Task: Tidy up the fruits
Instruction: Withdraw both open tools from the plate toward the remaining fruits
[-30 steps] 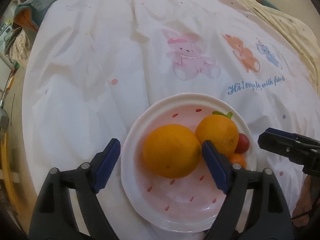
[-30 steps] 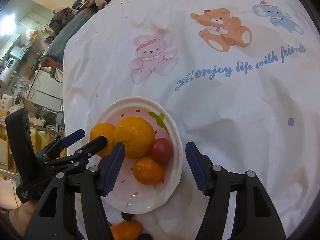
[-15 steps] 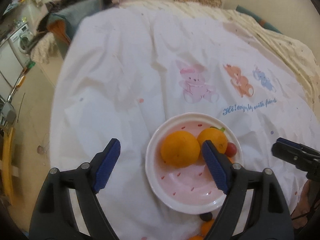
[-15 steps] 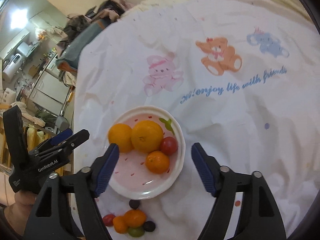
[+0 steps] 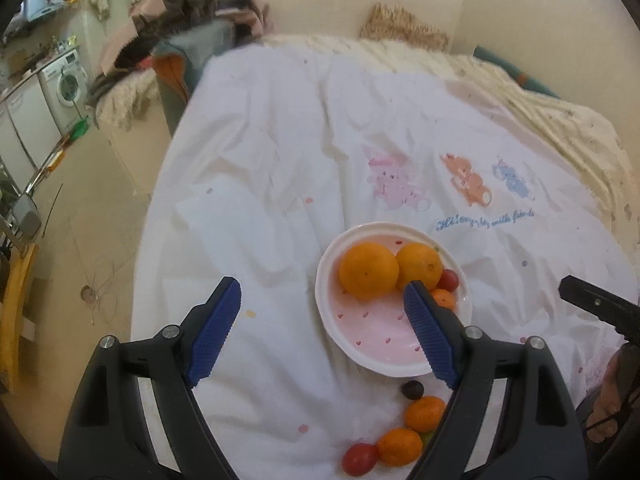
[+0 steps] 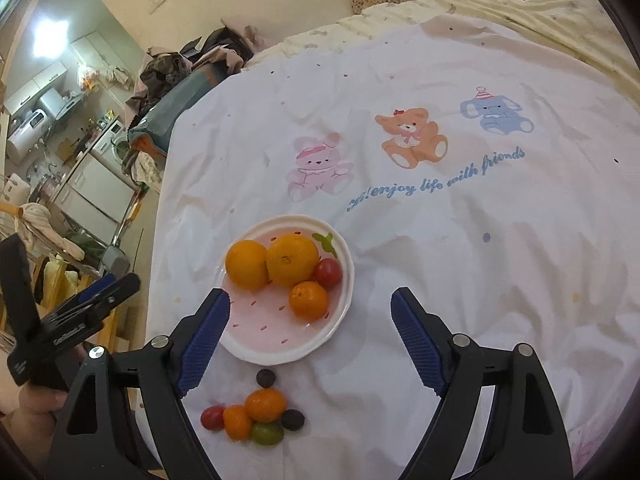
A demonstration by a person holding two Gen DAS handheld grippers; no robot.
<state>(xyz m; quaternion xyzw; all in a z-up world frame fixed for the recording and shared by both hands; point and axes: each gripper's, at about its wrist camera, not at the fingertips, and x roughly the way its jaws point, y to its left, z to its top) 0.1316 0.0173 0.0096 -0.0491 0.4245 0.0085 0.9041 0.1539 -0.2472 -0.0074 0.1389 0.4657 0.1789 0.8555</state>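
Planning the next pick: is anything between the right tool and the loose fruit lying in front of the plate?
Nothing visible. The right tool, jaws opening and empty, hangs above the cloth, and the loose fruit lies bare in a cluster on the near side of the plate, with only the white cloth around it.

**Soft daylight, fisheye warp**

Even, bright light washes the white bedsheet (image 5: pixel 304 152), leaving faint shadows in its creases. The left-wrist view is slightly blurred; a ceiling lamp (image 6: pixel 50 36) glares at far left. Edges curve and darken.
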